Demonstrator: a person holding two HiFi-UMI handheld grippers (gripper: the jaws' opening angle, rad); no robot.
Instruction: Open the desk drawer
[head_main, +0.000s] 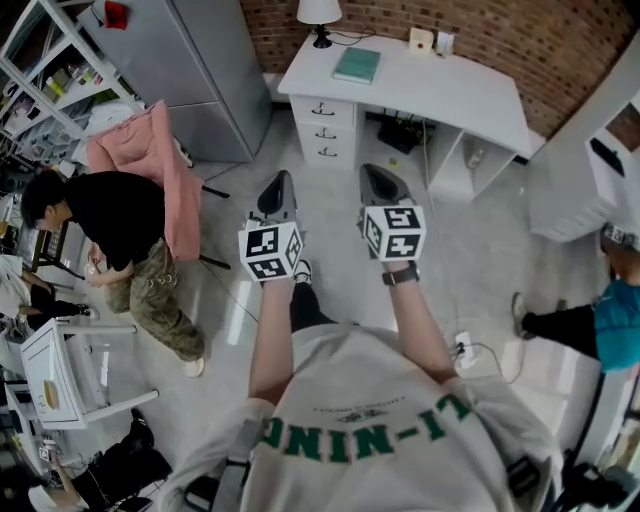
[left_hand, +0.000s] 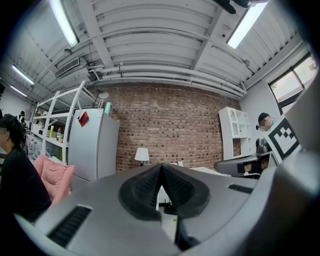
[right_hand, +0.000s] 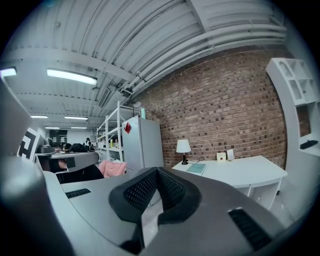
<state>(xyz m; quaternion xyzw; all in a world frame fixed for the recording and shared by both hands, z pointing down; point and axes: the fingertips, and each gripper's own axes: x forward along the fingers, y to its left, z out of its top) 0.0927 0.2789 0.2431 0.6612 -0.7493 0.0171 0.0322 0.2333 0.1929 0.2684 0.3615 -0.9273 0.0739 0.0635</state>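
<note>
A white desk (head_main: 440, 85) stands against the brick wall, with a stack of three closed drawers (head_main: 325, 128) under its left end. My left gripper (head_main: 279, 185) and right gripper (head_main: 376, 178) are held side by side over the grey floor, some way short of the drawers and touching nothing. Both point toward the desk. In the left gripper view the left gripper (left_hand: 161, 167) has its pads together with nothing between them. In the right gripper view the right gripper (right_hand: 157, 171) is likewise shut and empty, and the desk (right_hand: 240, 170) lies ahead to its right.
On the desk are a lamp (head_main: 319, 15) and a teal book (head_main: 357, 65). A grey fridge (head_main: 200, 60) stands left of it, then a pink chair (head_main: 150, 170) and a seated person (head_main: 120, 220). A white shelf unit (head_main: 590, 180) and another person (head_main: 600, 320) are at the right.
</note>
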